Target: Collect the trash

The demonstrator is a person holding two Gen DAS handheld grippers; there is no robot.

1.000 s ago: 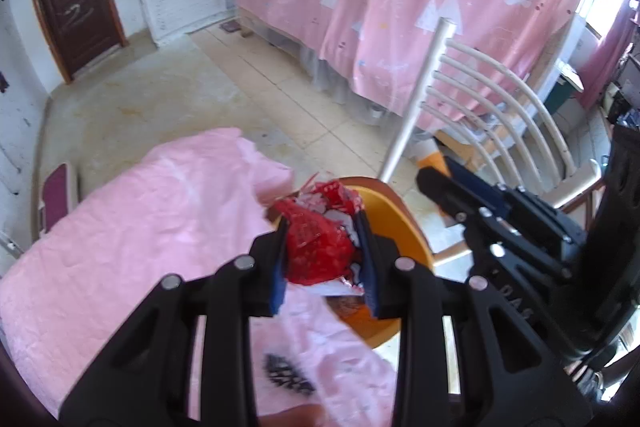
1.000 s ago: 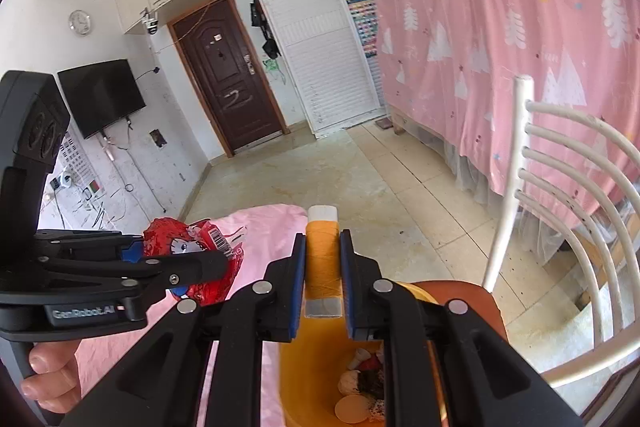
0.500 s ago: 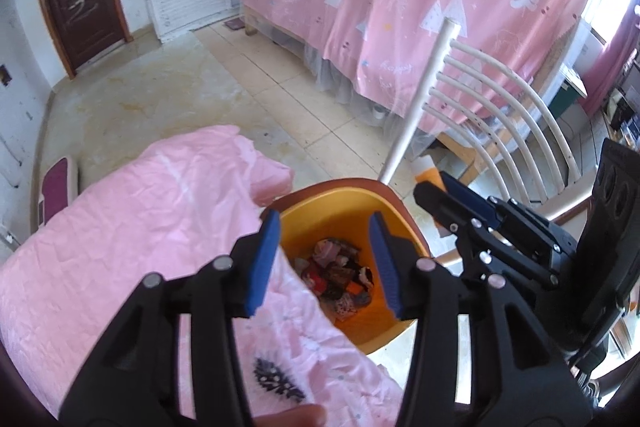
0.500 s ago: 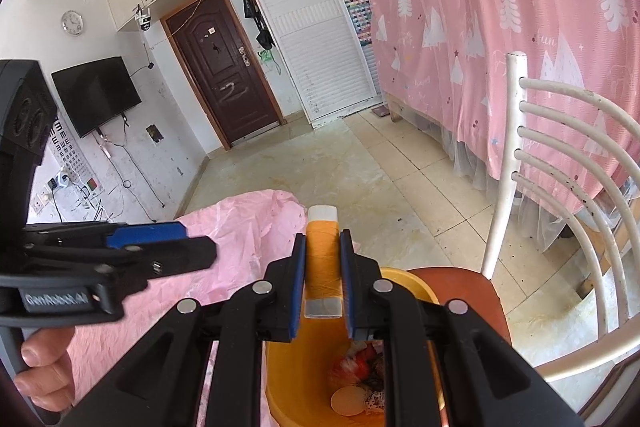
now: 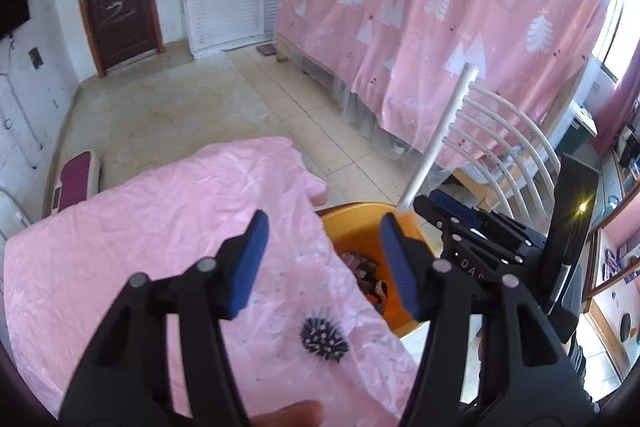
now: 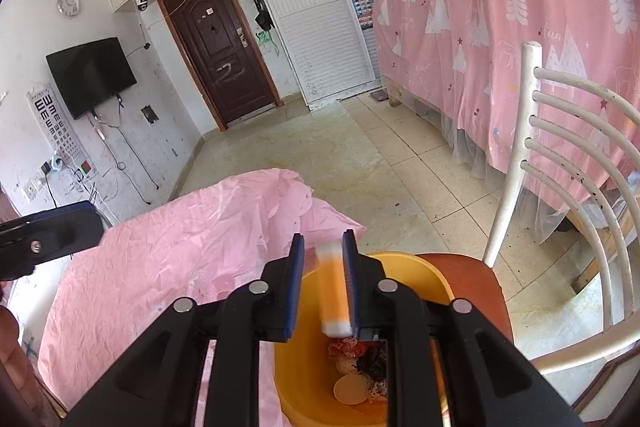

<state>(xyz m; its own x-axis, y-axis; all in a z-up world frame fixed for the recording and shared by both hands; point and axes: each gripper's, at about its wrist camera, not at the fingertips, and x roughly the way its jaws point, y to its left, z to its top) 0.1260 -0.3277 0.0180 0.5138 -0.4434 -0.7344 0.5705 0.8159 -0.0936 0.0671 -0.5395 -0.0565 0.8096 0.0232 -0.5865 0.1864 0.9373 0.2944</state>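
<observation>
Below the left wrist camera, the left gripper (image 5: 322,259) stood with its blue pads (image 5: 248,263) well apart and nothing between them; its jaws had just been opening. It hung over the edge of a table draped in a pink cloth (image 5: 160,235), beside an orange bin (image 5: 360,227) where crumpled trash (image 5: 370,275) lay at the bottom. A black spiky scrap (image 5: 323,335) lay on the cloth near the bin. The right gripper (image 5: 444,205) showed beyond the bin, in front of a white chair (image 5: 492,143).

From the right wrist, the right gripper (image 6: 322,271) sat above the bin (image 6: 416,271), its jaws just parted and only narrowly. An orange tube with white ends (image 6: 334,291), blurred, lay against the right pad, with a gap to the left pad; whether it was gripped could not be told. Wrappers and a pale disc (image 6: 352,389) lay in the bin. The bin stood on the chair's reddish seat (image 6: 476,271), touching the cloth (image 6: 180,239).
</observation>
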